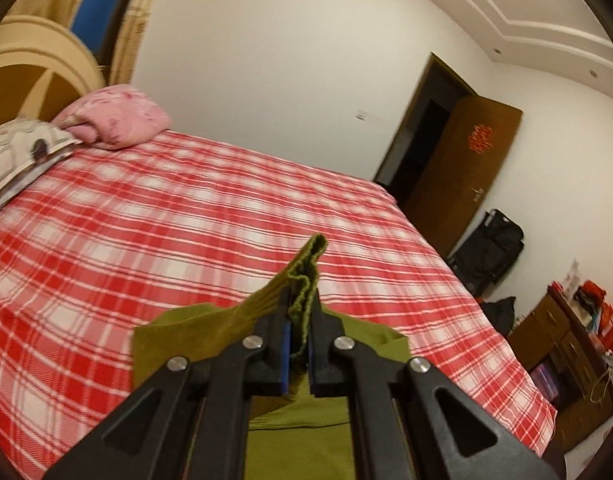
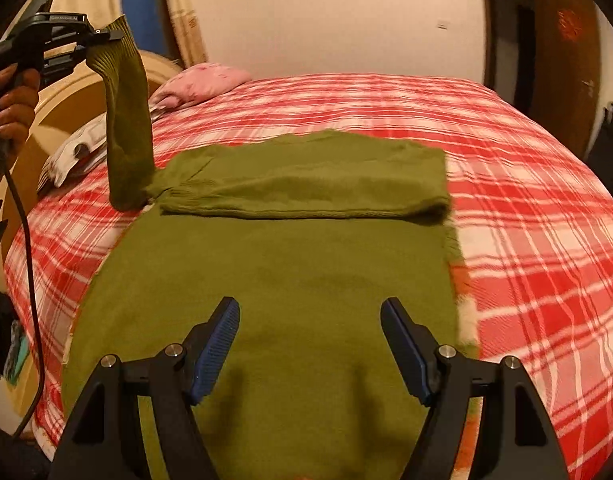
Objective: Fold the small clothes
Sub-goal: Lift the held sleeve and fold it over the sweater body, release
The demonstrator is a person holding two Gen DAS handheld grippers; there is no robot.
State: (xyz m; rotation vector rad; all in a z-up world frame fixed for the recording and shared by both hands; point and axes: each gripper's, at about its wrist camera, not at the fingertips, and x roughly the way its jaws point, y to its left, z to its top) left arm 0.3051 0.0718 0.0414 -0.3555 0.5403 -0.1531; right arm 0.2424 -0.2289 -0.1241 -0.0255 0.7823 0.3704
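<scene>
An olive green sweater [image 2: 290,280] lies flat on the red plaid bed [image 2: 526,184], with one sleeve folded across its far part [image 2: 306,196]. My left gripper [image 1: 300,312] is shut on the ribbed cuff [image 1: 304,280] of the other sleeve and holds it high above the bed; in the right wrist view this gripper [image 2: 106,34] is at the upper left with the sleeve [image 2: 128,128] hanging down from it. My right gripper [image 2: 310,332] is open and empty, low over the near part of the sweater.
A pink pillow [image 1: 114,120] and a patterned pillow [image 1: 22,148] lie at the bed's head by a wooden headboard [image 1: 34,76]. A brown door [image 1: 462,168], a black bag [image 1: 490,248] and a wooden cabinet [image 1: 562,348] stand beyond the bed's right side.
</scene>
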